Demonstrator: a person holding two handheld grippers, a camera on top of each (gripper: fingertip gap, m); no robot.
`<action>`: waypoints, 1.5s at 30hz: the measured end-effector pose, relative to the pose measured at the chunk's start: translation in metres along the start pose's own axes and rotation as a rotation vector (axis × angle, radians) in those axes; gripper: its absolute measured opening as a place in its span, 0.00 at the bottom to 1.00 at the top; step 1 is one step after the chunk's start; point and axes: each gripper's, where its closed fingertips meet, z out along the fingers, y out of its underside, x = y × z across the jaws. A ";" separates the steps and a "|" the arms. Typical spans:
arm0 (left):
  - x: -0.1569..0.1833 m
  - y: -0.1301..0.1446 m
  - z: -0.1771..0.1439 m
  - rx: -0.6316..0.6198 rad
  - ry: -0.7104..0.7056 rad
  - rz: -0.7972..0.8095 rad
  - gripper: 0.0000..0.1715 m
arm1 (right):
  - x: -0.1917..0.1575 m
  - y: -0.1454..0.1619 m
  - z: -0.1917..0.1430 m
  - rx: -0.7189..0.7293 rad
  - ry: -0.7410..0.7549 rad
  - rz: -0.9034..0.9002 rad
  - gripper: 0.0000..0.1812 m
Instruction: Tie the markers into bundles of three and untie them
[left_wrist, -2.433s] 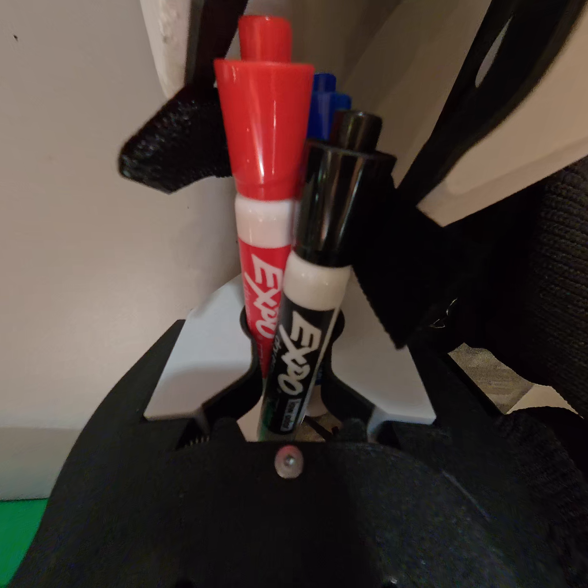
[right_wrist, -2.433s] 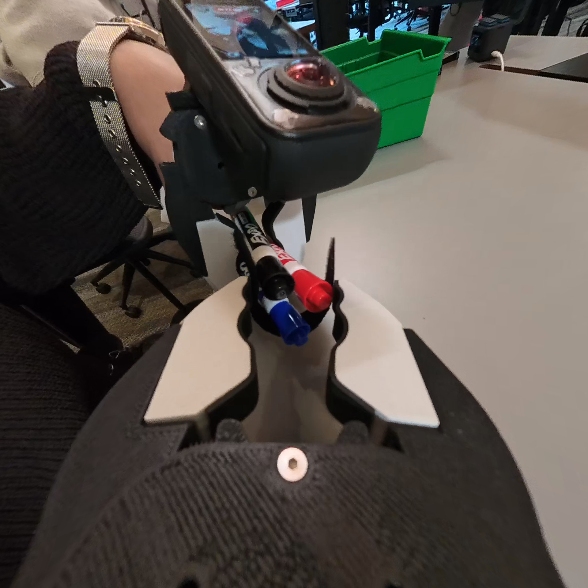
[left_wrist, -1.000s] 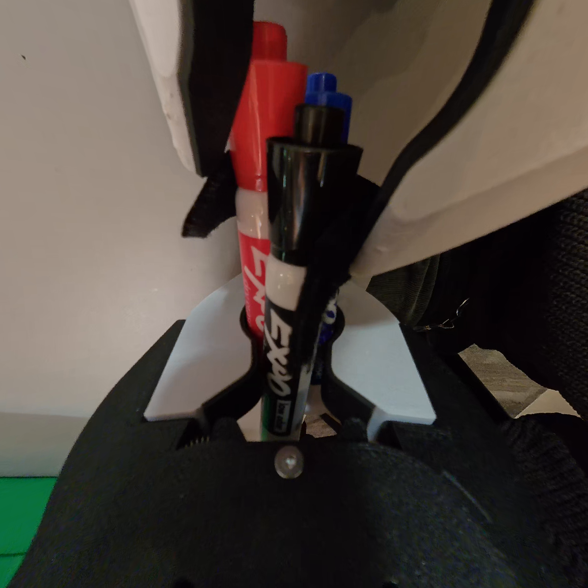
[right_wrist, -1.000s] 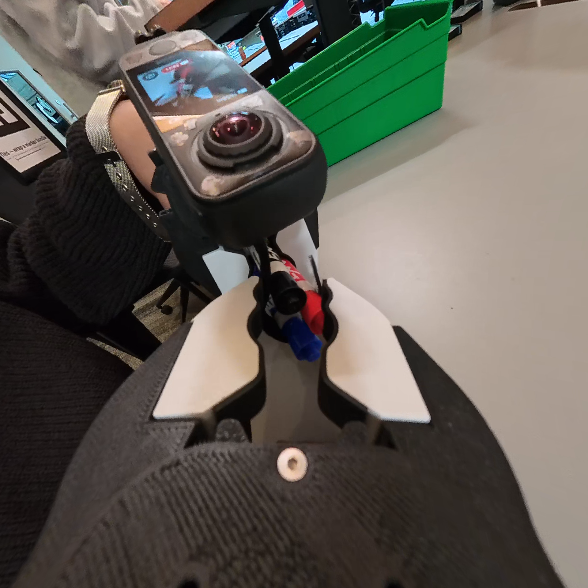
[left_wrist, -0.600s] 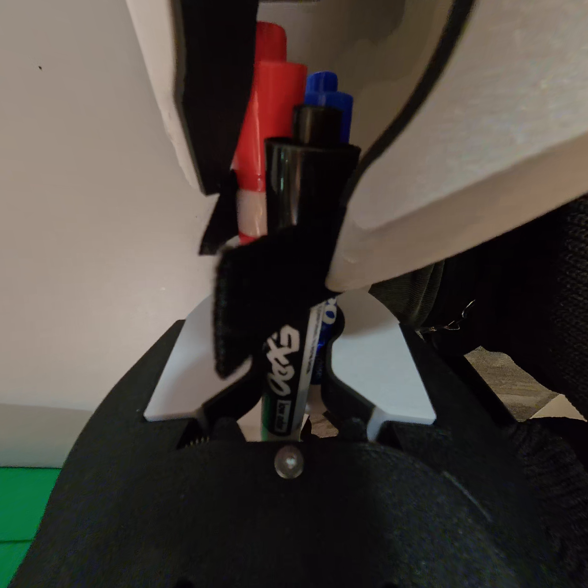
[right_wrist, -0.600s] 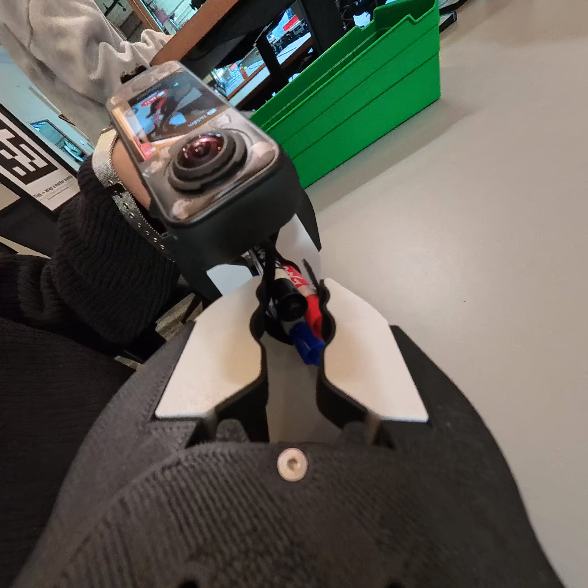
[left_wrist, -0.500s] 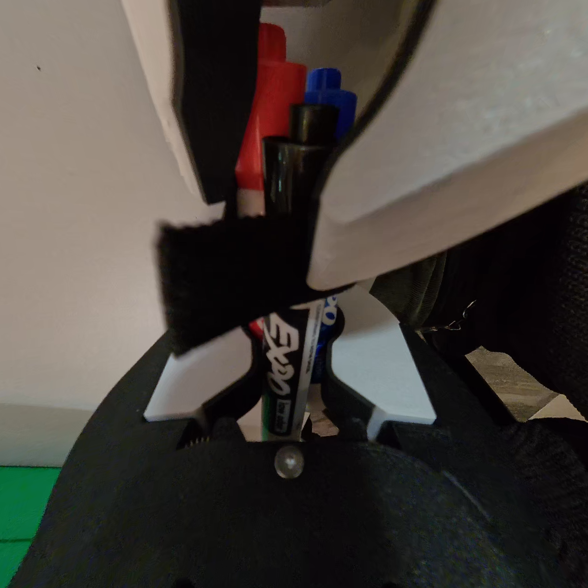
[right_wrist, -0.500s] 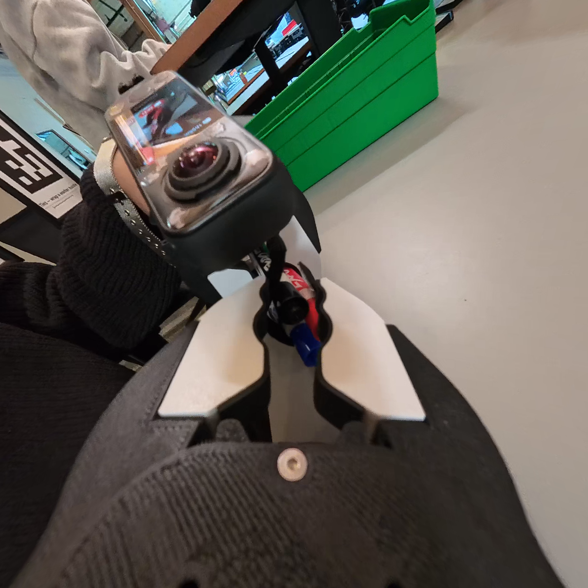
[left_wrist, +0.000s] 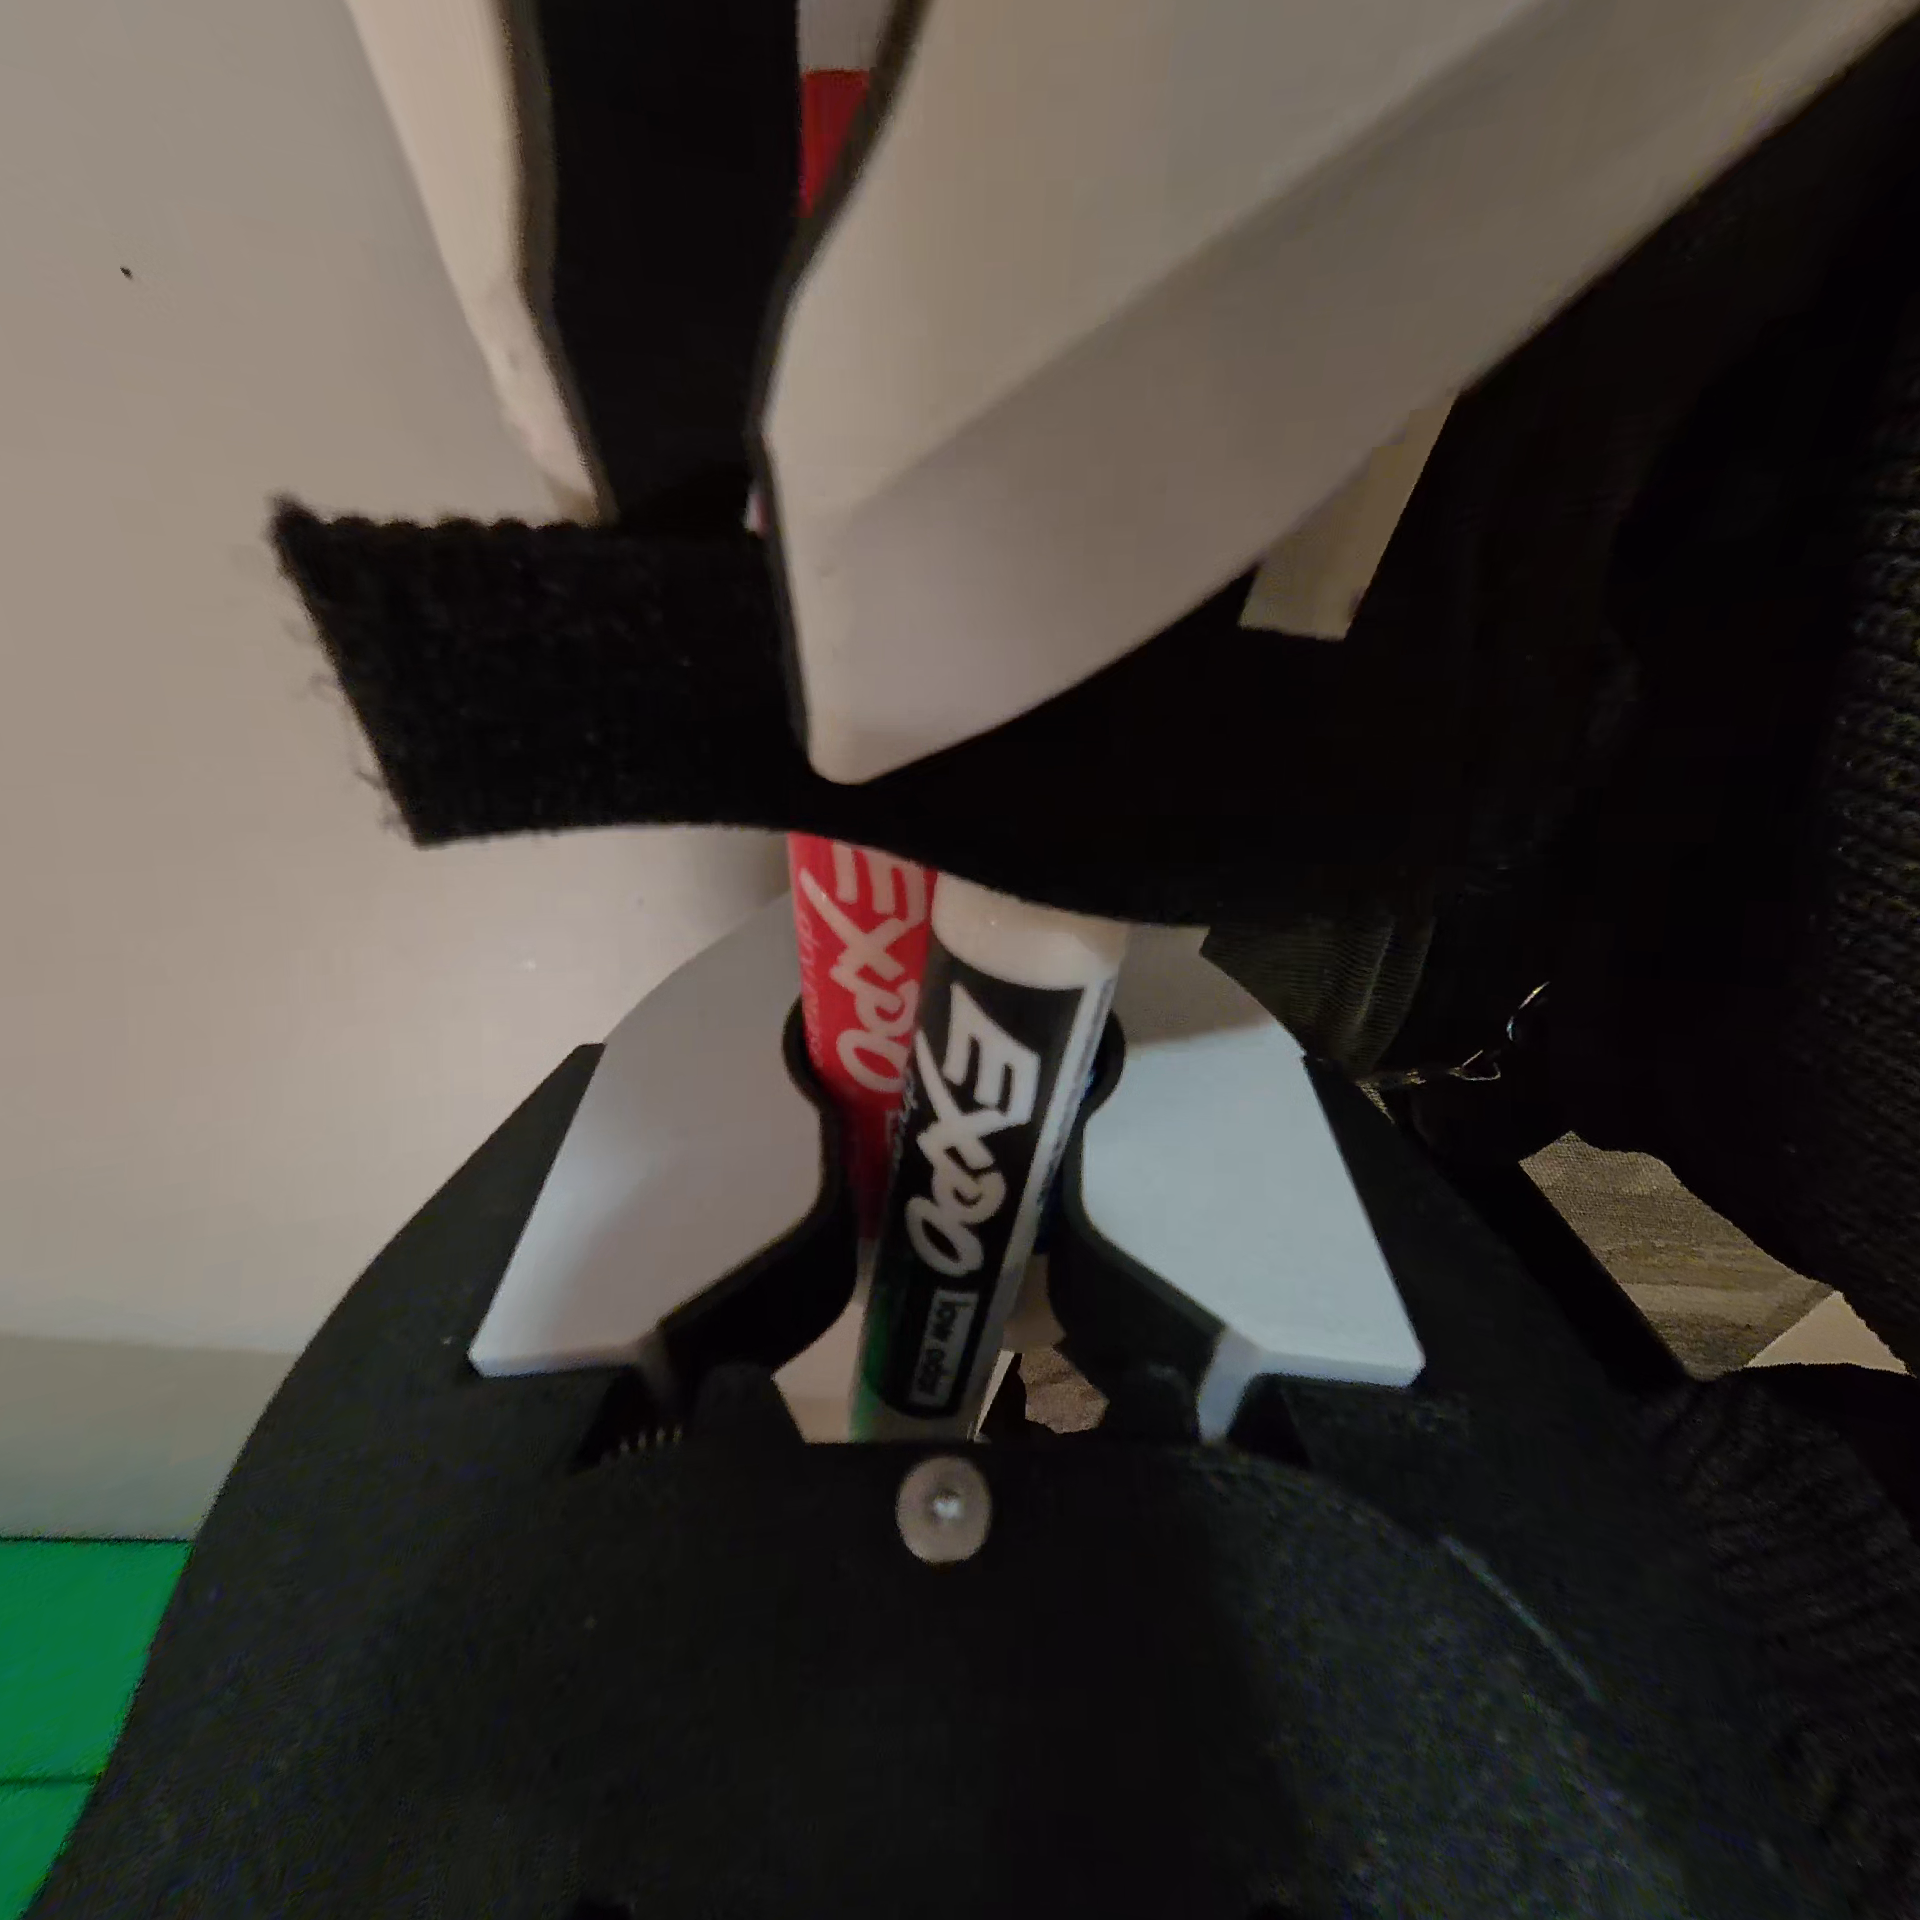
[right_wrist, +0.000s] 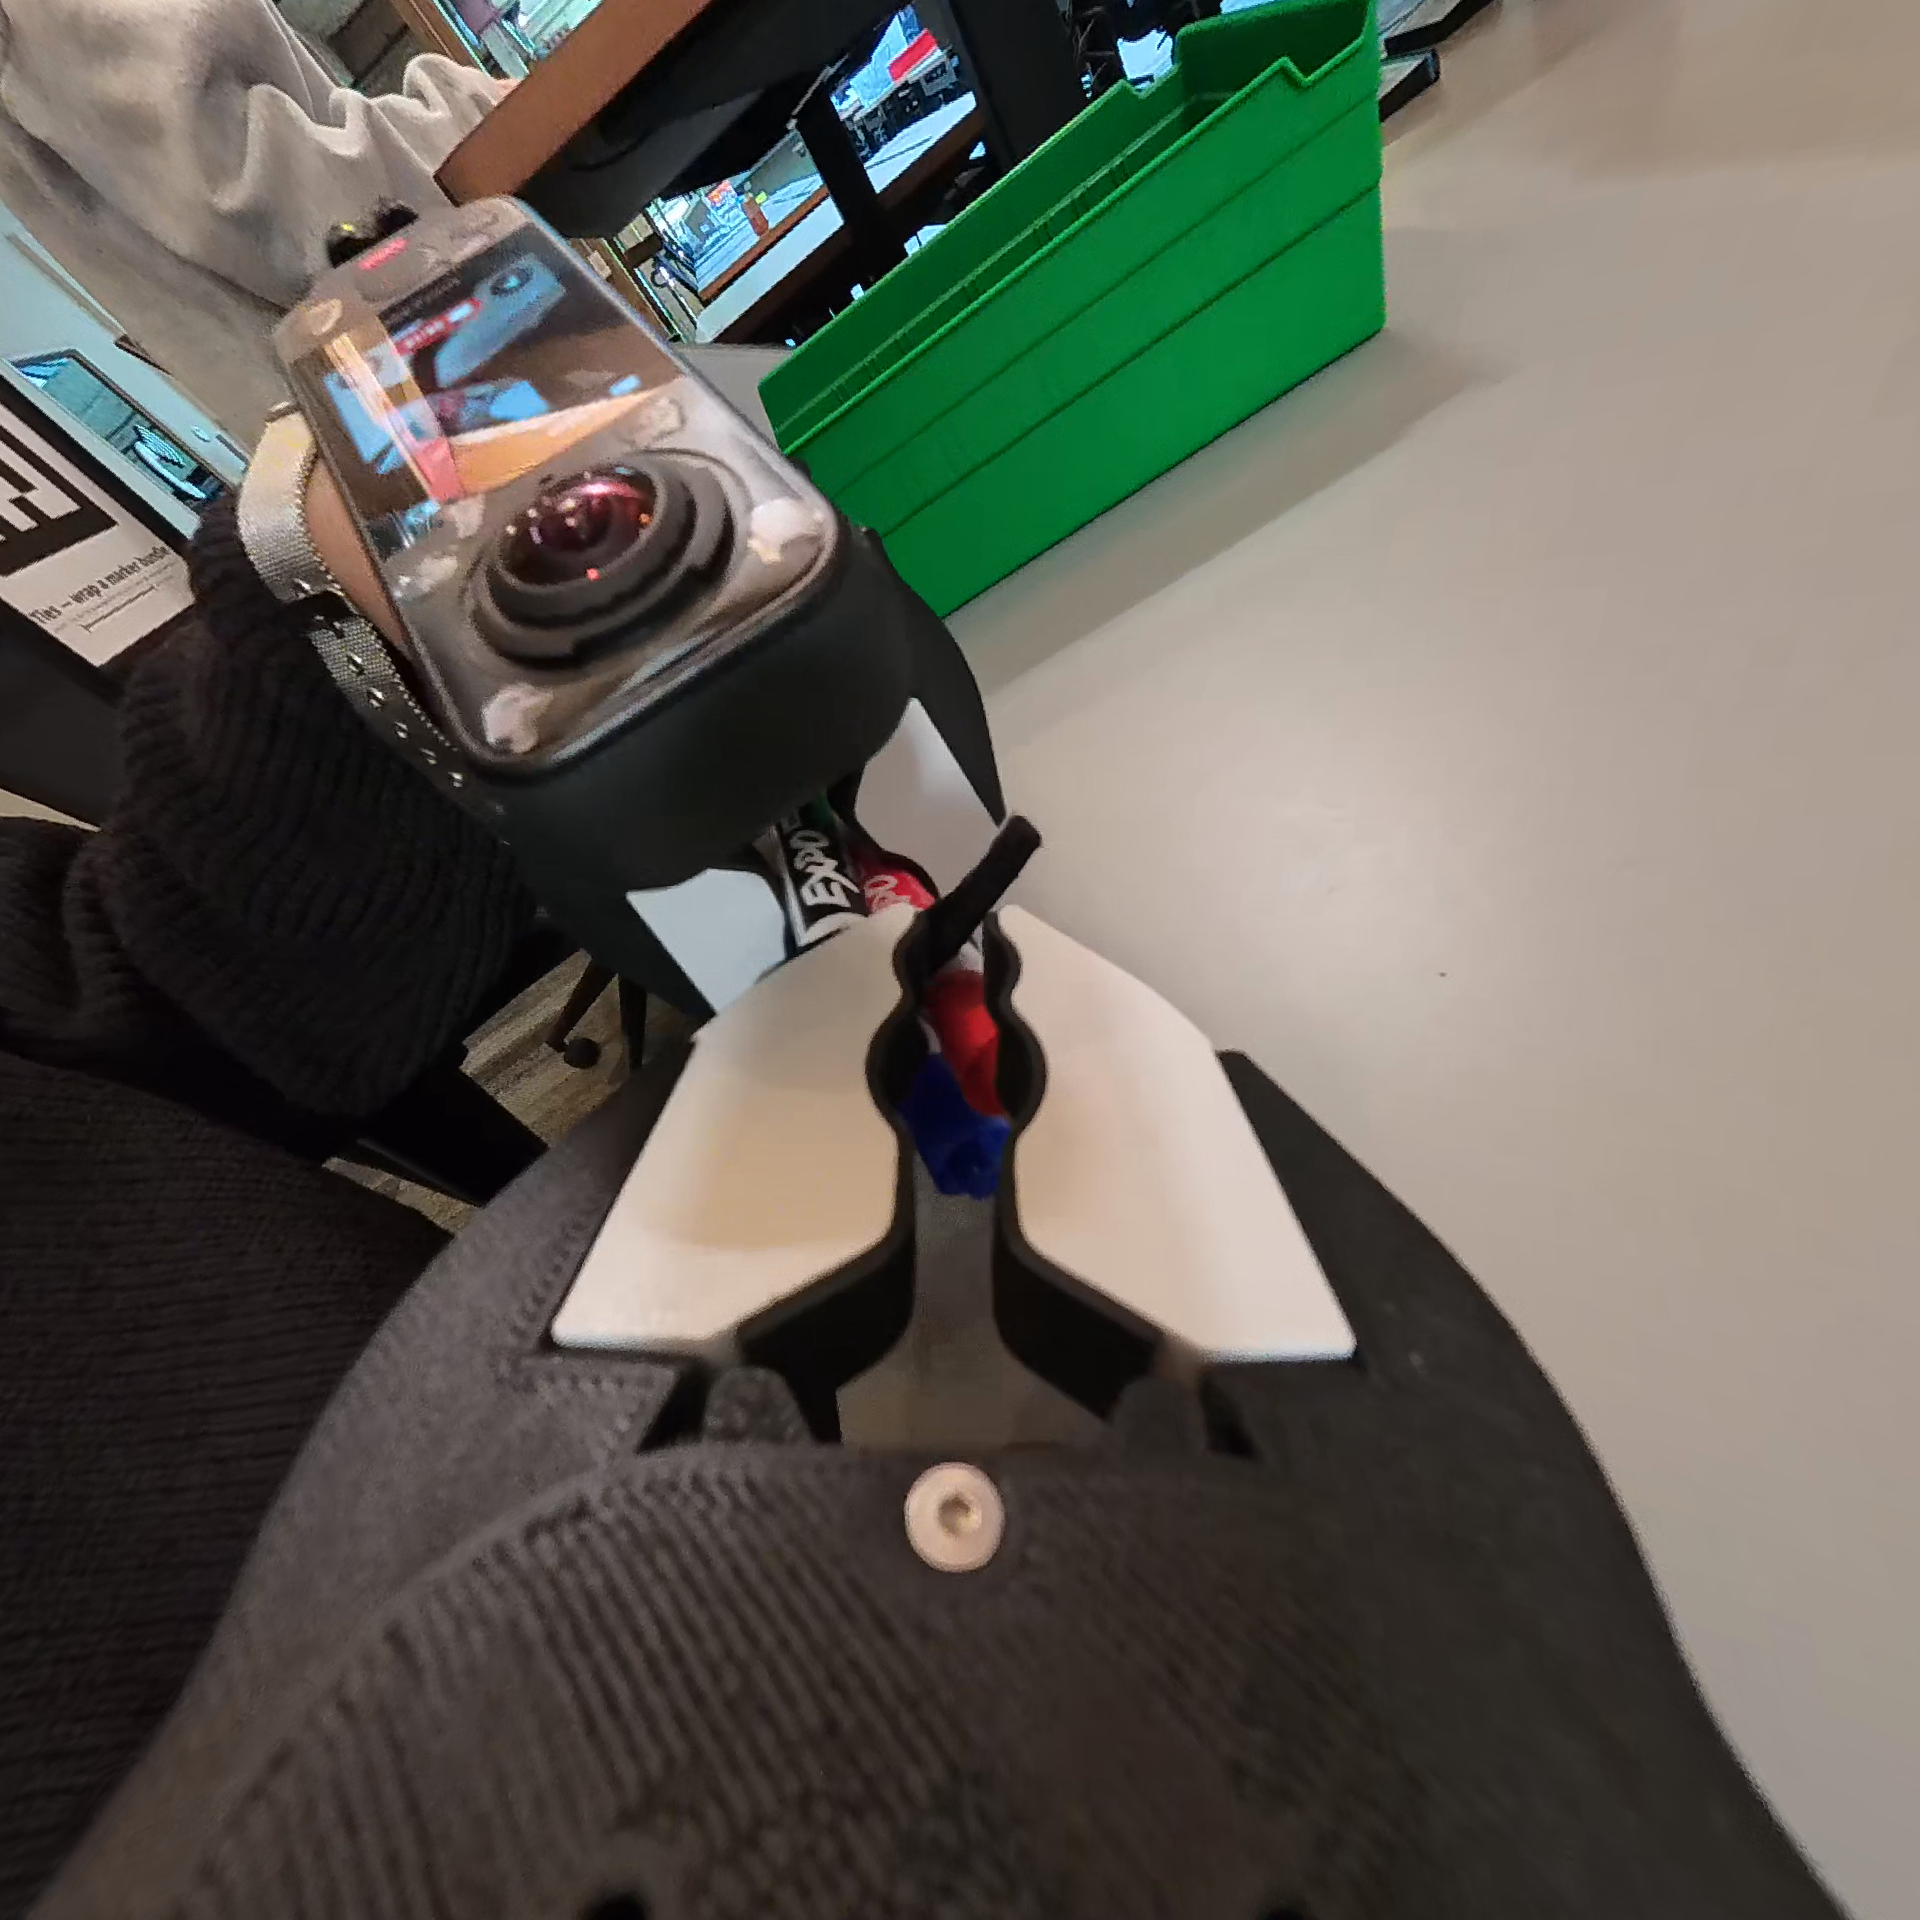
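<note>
loosely, a black strap (left_wrist: 582, 675) crosses red, black, perhaps blue markers (left_wrist: 966, 1122).

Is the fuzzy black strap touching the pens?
Touching. In the left wrist view the black strap lies straight across the red marker and the black marker, covering their upper parts, with no gap showing.

A pale grey counter (right_wrist: 1558, 831) is stretching away to the right, lying under soft, even light. A green plastic bin (right_wrist: 1122, 343) is sitting on it near the far edge. Behind, a wood-topped desk (right_wrist: 582, 94) on dark legs is standing, with more workstations showing beyond it. Grey patterned floor (left_wrist: 1662, 1247) is showing below the counter edge.
</note>
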 end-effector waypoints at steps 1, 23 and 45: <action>0.000 0.000 0.000 0.001 0.003 -0.002 0.26 | -0.001 -0.001 0.000 0.007 -0.007 0.001 0.06; -0.014 0.007 0.000 0.069 0.055 -0.036 0.26 | 0.028 -0.042 -0.060 0.213 0.124 -0.029 0.06; -0.016 0.004 0.000 0.059 0.038 -0.060 0.27 | -0.005 -0.003 0.006 -0.081 0.453 -1.212 0.12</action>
